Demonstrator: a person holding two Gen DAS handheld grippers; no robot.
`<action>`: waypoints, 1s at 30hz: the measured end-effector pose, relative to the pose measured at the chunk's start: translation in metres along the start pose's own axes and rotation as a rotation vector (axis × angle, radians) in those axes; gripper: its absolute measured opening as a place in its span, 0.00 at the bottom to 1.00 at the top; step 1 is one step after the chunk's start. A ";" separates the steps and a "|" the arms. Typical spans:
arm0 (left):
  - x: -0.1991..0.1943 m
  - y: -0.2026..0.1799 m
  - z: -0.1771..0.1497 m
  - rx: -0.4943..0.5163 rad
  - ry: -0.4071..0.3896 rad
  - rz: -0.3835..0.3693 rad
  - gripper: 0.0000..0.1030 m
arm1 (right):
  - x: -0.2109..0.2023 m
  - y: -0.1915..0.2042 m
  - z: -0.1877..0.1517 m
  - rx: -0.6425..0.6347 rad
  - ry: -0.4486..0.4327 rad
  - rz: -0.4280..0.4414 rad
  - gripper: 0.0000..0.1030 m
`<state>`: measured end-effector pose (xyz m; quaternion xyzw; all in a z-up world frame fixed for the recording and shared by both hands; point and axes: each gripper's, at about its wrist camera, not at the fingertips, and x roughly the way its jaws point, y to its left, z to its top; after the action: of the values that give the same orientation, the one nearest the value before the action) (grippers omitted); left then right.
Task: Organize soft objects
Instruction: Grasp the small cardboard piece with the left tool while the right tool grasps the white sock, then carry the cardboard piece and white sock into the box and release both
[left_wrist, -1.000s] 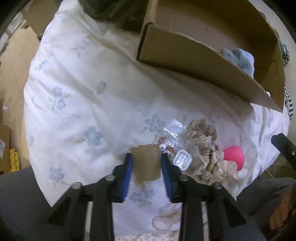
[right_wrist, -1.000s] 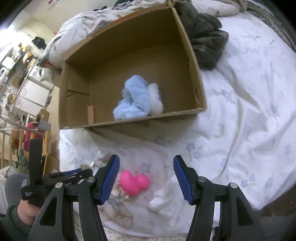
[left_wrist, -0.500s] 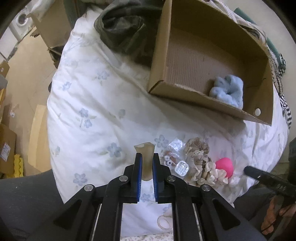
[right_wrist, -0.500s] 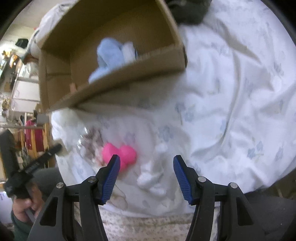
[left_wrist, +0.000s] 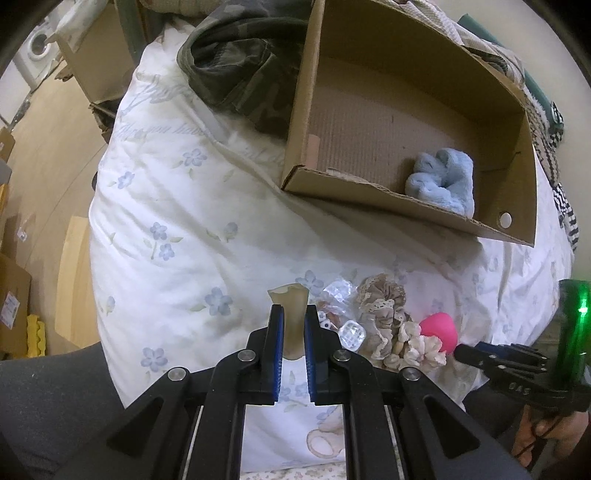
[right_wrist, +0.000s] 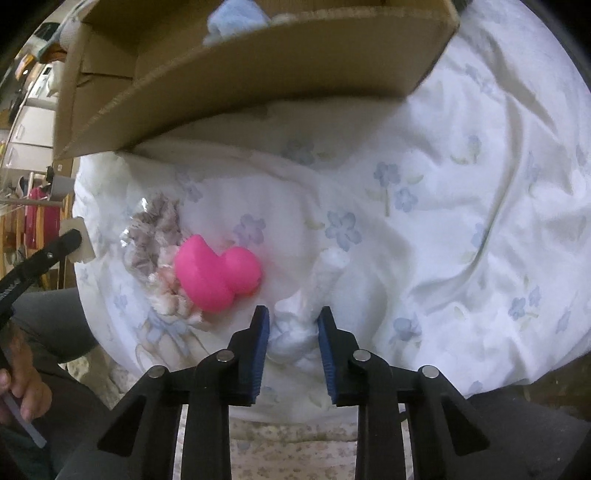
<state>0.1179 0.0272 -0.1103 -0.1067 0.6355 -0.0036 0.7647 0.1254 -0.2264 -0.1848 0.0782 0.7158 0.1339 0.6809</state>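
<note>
Since half a second ago the left tongs (left_wrist: 293, 325) have lifted their pinched tan flat piece (left_wrist: 291, 310) clear of the duvet (left_wrist: 166, 206), and the right tongs (right_wrist: 293, 325) have dropped and narrowed around the white fluffy sock (right_wrist: 295, 328), pads beside it but contact unclear. Left to right on the bed: clear crinkly packets (left_wrist: 340, 291), lacy beige scrunchie (left_wrist: 382, 299), glossy pink heart (right_wrist: 214, 271), all awaiting sorting; the corrugated cardboard box (left_wrist: 369, 192) behind holds a plush blue cloth (left_wrist: 441, 181).

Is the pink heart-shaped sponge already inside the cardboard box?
No, the pink heart-shaped sponge lies on the white floral duvet, outside the open cardboard box, beside the frilly scrunchies.
</note>
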 end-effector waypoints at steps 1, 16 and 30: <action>0.000 0.000 0.000 0.000 -0.002 0.001 0.09 | -0.004 0.001 0.000 -0.001 -0.017 0.013 0.26; -0.008 -0.006 -0.002 0.027 -0.053 0.037 0.09 | -0.070 0.017 -0.003 -0.040 -0.305 0.172 0.25; -0.053 -0.010 0.011 0.029 -0.129 0.018 0.09 | -0.101 0.018 -0.002 -0.086 -0.369 0.140 0.25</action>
<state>0.1195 0.0266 -0.0556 -0.0897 0.5858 0.0009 0.8055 0.1280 -0.2397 -0.0828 0.1218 0.5651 0.1947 0.7924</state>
